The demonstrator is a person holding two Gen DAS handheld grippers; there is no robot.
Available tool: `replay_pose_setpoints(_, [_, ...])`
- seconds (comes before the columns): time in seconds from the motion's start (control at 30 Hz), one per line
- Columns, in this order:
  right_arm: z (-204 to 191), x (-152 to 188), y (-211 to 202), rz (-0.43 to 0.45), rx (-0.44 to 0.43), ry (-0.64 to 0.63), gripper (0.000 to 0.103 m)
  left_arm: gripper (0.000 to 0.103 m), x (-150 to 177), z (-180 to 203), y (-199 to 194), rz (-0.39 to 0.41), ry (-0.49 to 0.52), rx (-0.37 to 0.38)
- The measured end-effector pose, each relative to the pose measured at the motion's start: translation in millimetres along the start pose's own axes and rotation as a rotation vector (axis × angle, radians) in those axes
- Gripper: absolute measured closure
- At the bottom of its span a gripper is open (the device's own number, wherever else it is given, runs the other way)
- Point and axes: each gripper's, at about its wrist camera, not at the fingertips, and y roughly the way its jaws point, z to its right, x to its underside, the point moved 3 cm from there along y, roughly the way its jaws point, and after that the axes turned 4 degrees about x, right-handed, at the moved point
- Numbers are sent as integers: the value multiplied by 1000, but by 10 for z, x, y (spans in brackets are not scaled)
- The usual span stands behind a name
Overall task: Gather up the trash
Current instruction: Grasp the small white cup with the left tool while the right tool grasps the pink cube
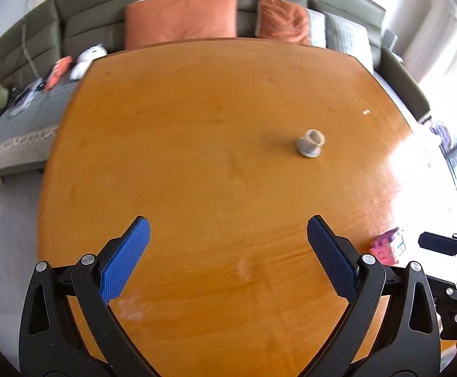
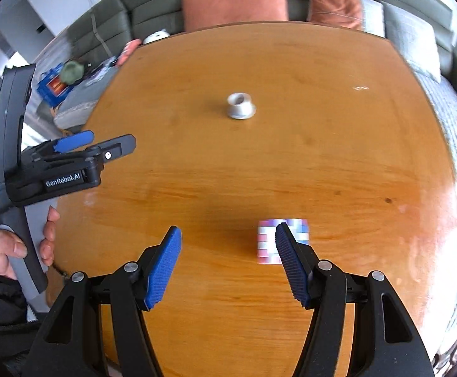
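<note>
A small grey cup-like piece of trash point(image 1: 311, 143) lies on the orange wooden table point(image 1: 197, 144), to the right of the middle; it also shows in the right wrist view point(image 2: 241, 106). A pink, white and blue patterned packet point(image 2: 291, 238) lies near the front edge, partly behind the right finger point(image 2: 291, 264) of my right gripper point(image 2: 228, 260). It shows in the left wrist view point(image 1: 388, 245) too. A tiny white scrap point(image 1: 366, 112) lies far right. My left gripper point(image 1: 228, 251) is open and empty above the table. My right gripper is open and empty, just short of the packet.
A grey sofa point(image 1: 102, 15) with orange cushions point(image 1: 181, 19) and grey pillows runs behind the table. Toys and clutter lie on its left part point(image 1: 40, 88). The left gripper, held in a hand, shows at the left of the right wrist view point(image 2: 71, 157).
</note>
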Motion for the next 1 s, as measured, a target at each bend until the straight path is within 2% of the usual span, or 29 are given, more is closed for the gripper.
replay_pose_setpoints(0.23, [265, 53, 366, -62, 23, 46, 40, 6, -231, 392, 364, -9, 83, 35])
replay_pose_setpoints(0.3, [275, 77, 455, -73, 26, 53, 46, 6, -281, 468, 476, -17, 105, 41])
replay_pose_setpoints(0.33, [276, 87, 493, -80, 26, 53, 57, 6, -310, 512, 538, -22, 115, 45])
replay_pose_setpoints(0.37, [257, 102, 515, -87, 29, 55, 60, 6, -328, 540, 582, -24, 121, 48])
replay_pose_setpoints(0.53, [385, 124, 505, -68, 6, 93, 61, 9, -497, 692, 801, -2, 133, 74])
replay_pose_setpoints(0.67, [471, 179, 475, -71, 1, 123, 61, 21, -616, 799, 985, -11, 156, 92])
replay_pose_setpoints(0.7, [490, 192, 460, -71, 1, 127, 61, 30, -631, 819, 1022, -13, 166, 88])
replay_pose_setpoints(0.73, [499, 202, 450, -70, 2, 131, 61, 45, -638, 836, 1052, -16, 173, 84])
replay_pose_setpoints(0.83, [512, 247, 380, -64, 7, 132, 61, 69, -639, 851, 1201, -52, 184, 83])
replay_pose_setpoints(0.87, [481, 226, 355, -61, 9, 132, 61, 73, -625, 844, 1221, -53, 186, 83])
replay_pose_setpoints(1.0, [406, 231, 288, -48, 7, 122, 61, 74, -582, 805, 1113, -29, 189, 109])
